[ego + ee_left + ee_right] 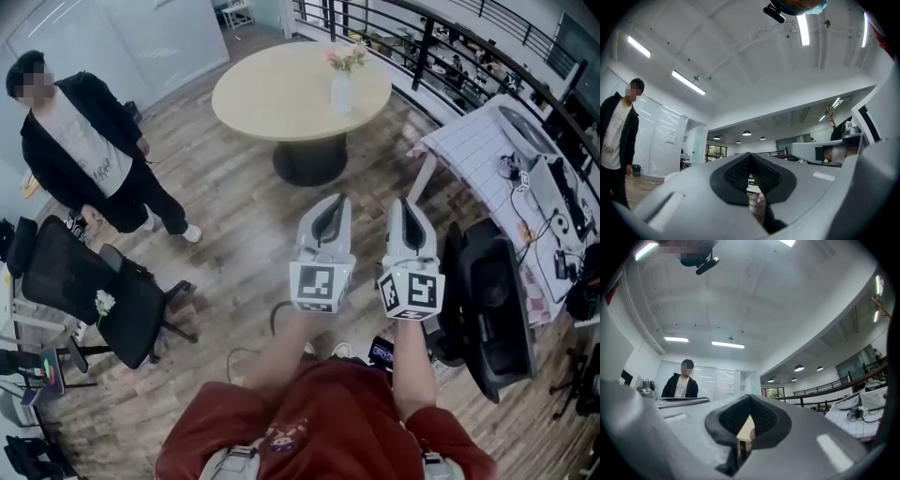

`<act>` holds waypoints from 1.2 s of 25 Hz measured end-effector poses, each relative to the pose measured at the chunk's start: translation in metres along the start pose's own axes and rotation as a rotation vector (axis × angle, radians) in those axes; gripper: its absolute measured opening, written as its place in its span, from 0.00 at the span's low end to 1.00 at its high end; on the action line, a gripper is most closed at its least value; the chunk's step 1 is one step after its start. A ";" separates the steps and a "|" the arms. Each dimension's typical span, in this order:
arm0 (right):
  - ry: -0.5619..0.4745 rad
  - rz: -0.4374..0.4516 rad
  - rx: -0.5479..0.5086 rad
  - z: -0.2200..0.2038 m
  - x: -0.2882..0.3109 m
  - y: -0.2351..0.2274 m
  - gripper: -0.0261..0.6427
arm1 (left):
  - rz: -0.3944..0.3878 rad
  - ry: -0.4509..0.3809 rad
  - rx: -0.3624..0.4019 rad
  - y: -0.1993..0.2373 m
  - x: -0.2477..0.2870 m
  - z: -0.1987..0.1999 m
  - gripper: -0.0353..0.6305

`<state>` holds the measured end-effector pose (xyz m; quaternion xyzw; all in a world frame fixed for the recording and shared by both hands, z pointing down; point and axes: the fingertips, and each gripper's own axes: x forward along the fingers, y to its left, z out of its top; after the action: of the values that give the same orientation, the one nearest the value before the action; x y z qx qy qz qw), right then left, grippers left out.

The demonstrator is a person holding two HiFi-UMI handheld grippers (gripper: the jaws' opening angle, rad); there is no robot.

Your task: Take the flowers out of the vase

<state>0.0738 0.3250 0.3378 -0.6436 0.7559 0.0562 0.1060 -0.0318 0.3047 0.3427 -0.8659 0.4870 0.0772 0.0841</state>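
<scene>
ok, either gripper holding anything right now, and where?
Nothing is held. The left gripper and right gripper are both shut and empty; the flowers sit in the vase on the far table.

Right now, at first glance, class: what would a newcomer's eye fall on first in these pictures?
The left gripper and right gripper, side by side in the foreground of the head view, both shut and empty. Beyond them a white vase holding pink flowers stands on a round table. A person in a dark jacket stands at the left.

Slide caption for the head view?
Both shut, the left hand-held gripper and right hand-held gripper point toward a round table bearing a vase of flowers.
</scene>
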 end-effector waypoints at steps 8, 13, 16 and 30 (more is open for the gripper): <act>0.014 0.021 0.032 -0.007 -0.003 -0.021 0.04 | 0.010 0.006 0.005 -0.019 0.012 -0.005 0.06; 0.026 0.038 0.039 -0.014 0.002 -0.028 0.04 | 0.019 0.006 0.005 -0.023 0.020 -0.009 0.06; 0.025 0.046 0.043 -0.018 0.009 -0.029 0.04 | 0.027 0.009 0.007 -0.019 0.024 -0.013 0.06; 0.022 0.069 0.073 -0.045 0.087 -0.030 0.04 | 0.039 0.010 0.001 0.032 0.086 -0.038 0.06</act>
<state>0.0869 0.2267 0.3625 -0.6132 0.7805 0.0251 0.1192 -0.0129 0.2084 0.3592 -0.8565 0.5044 0.0743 0.0804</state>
